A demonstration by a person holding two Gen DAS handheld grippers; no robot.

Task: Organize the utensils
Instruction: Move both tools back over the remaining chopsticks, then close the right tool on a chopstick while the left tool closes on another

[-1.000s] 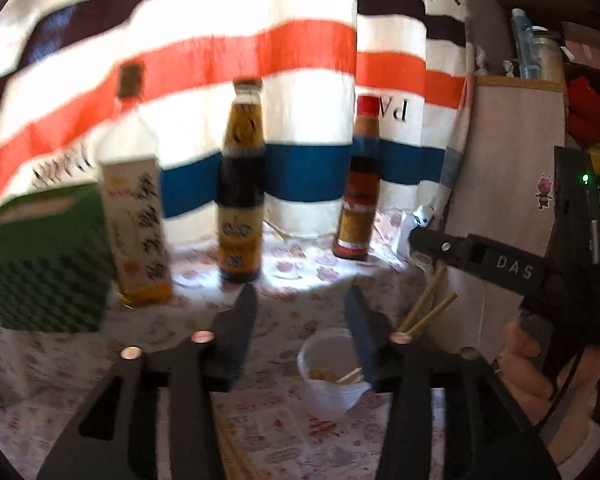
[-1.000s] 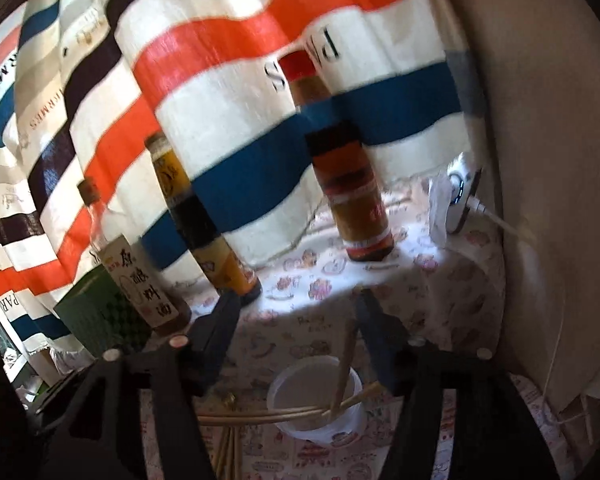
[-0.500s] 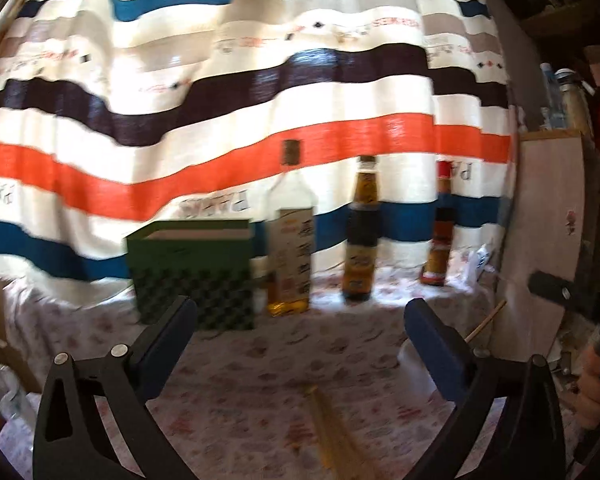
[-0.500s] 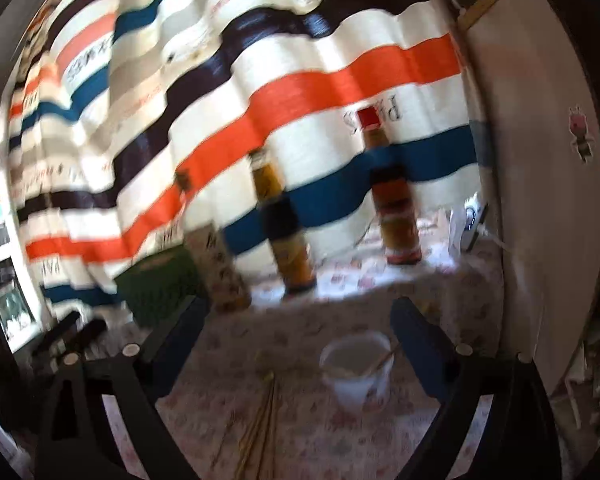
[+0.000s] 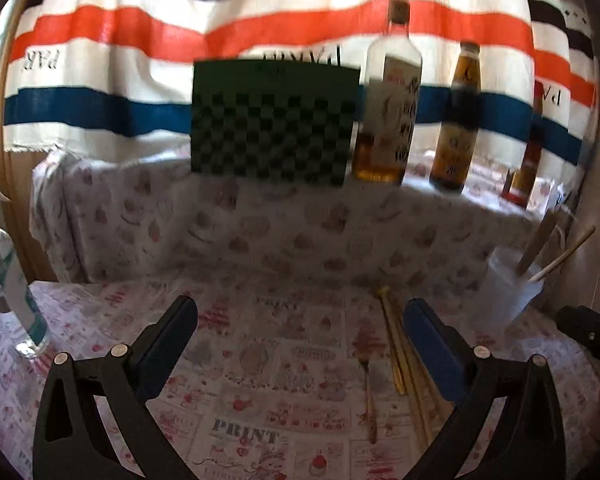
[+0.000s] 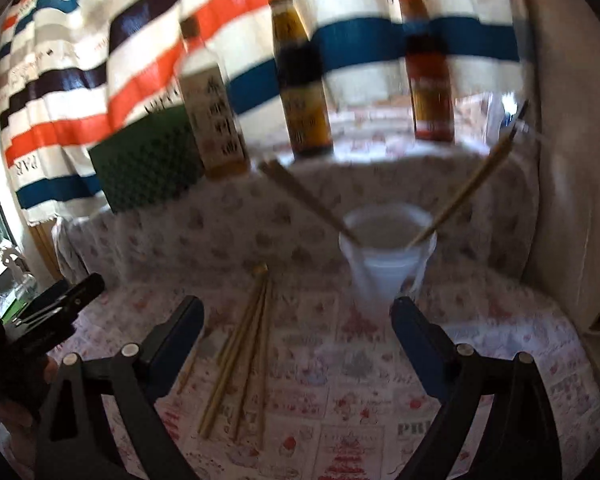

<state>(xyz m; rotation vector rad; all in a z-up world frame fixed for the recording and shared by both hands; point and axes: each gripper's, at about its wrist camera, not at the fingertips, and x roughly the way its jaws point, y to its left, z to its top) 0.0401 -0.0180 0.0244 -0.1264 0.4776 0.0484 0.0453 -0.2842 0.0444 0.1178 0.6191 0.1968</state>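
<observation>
A white plastic cup (image 6: 386, 256) stands on the printed tablecloth with chopsticks (image 6: 466, 190) leaning out of it. It also shows at the right edge of the left wrist view (image 5: 508, 292). Several loose wooden chopsticks (image 6: 246, 340) lie flat left of the cup and show in the left wrist view (image 5: 404, 356), beside a small fork (image 5: 369, 396). My left gripper (image 5: 300, 320) is open and empty above the cloth. My right gripper (image 6: 296, 318) is open and empty, in front of the cup and the loose chopsticks.
Three sauce bottles (image 5: 388, 104) (image 5: 458, 120) (image 5: 526, 160) and a green checkered box (image 5: 272, 120) stand on the raised ledge behind. A clear spray bottle (image 5: 4, 280) stands at the left. A striped cloth (image 5: 180, 32) hangs behind; a wall (image 6: 572, 160) bounds the right.
Both grippers have opened wide and pulled back from the cup. The views now take in the loose chopsticks on the cloth and the cup farther off.
</observation>
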